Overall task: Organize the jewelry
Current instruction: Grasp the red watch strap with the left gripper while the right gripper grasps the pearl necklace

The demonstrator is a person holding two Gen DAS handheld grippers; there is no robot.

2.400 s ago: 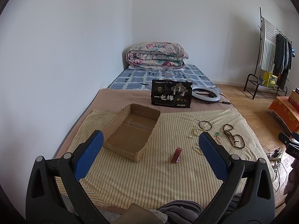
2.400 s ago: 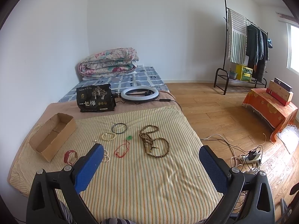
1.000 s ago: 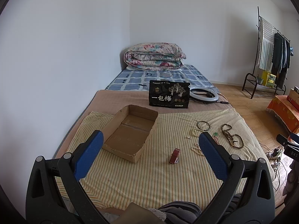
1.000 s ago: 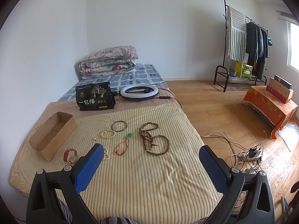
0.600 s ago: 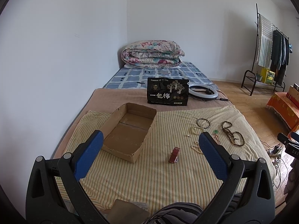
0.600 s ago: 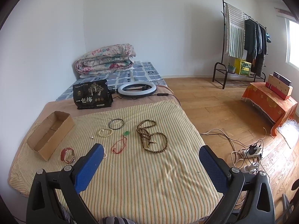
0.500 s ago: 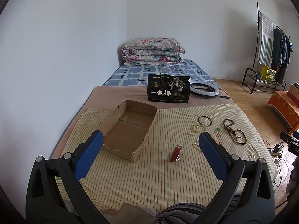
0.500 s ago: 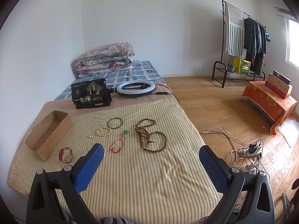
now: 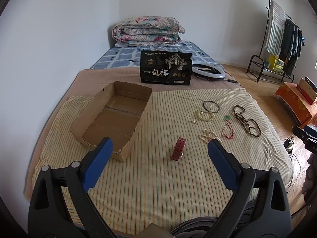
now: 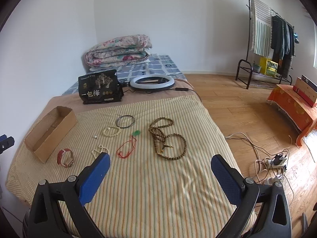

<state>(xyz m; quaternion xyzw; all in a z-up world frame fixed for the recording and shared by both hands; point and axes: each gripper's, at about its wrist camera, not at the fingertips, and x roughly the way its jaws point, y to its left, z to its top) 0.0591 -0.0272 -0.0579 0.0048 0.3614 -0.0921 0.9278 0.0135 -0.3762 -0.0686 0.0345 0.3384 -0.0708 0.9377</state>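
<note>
The left gripper (image 9: 159,148) hangs above the near edge of the bed, tilted a little downward, its blue-padded fingers (image 9: 98,161) spread wide with nothing between them. Just beyond the tip of its left finger lies the open, shallow brown cardboard box (image 9: 114,115), set at a slant on the yellow striped bedspread (image 9: 158,188) and holding nothing that shows. Between the two fingers, a little ahead of them, the red-strapped wristwatch (image 9: 178,148) stands on its edge with the strap curled into a loop. Just past the right fingertip lies a small white pearl string (image 9: 208,135), partly hidden by that finger.

The right gripper (image 10: 160,163) is held over the same bedspread (image 10: 148,188), likewise pointing slightly down, its blue fingers (image 10: 224,176) wide apart and clamping nothing. Left of its left finger sits the box (image 10: 50,130) with the watch (image 10: 65,157) near its closest corner. Beyond the left fingertip lie the pearl string (image 10: 100,150), a tiny single bead (image 10: 95,136), a cream beaded bracelet (image 10: 112,131) and a dark thin bangle (image 10: 125,121) touching it. Ahead, between the fingers, a red cord necklace (image 10: 126,148) with a green pendant (image 10: 136,132) lies loosely looped, and to its right a long brown wooden bead strand (image 10: 166,138) is coiled in several loops.
</note>
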